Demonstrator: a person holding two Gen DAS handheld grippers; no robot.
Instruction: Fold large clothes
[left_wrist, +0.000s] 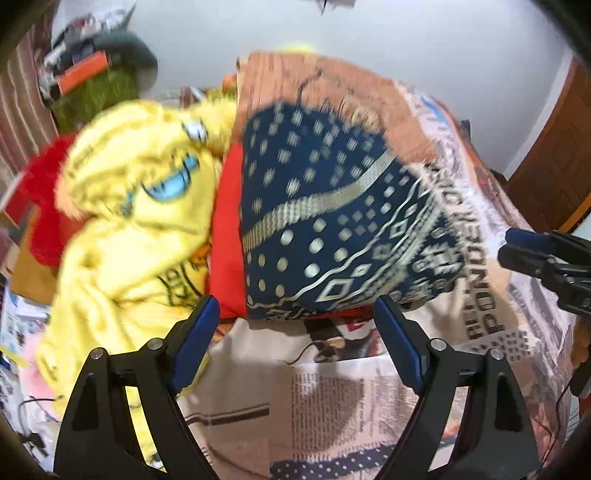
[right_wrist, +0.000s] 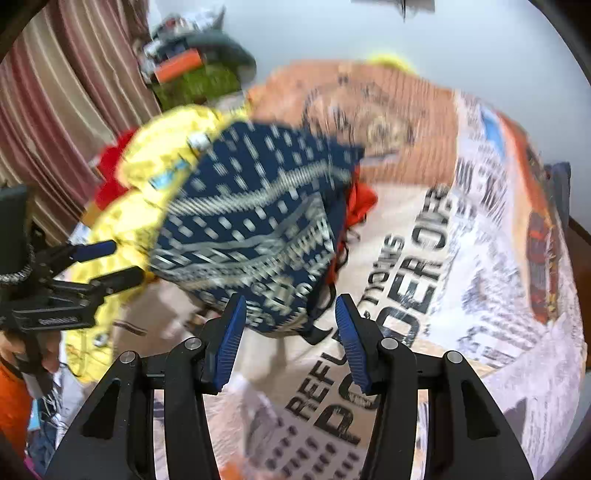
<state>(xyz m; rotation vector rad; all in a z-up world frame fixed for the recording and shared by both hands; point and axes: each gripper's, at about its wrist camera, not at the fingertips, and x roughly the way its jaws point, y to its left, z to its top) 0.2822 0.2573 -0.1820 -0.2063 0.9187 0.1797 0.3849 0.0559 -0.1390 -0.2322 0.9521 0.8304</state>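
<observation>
Both my grippers empty: left gripper (left_wrist: 297, 321) wide apart, right gripper (right_wrist: 290, 325) half apart. Folded navy patterned cloth (left_wrist: 332, 221) sits just ahead of both, on the bed (left_wrist: 332, 406). Risk imo: yellow garment (left_wrist: 140, 206) beside it snags, wrecking the fold.

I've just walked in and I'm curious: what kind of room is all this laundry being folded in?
Most likely a bedroom in a home. Clothes lie on a broad soft surface, probably a bed, under a newspaper-print sheet; a striped curtain hangs at one side, and a folded navy patterned garment sits beside a heap of yellow clothes.
</observation>
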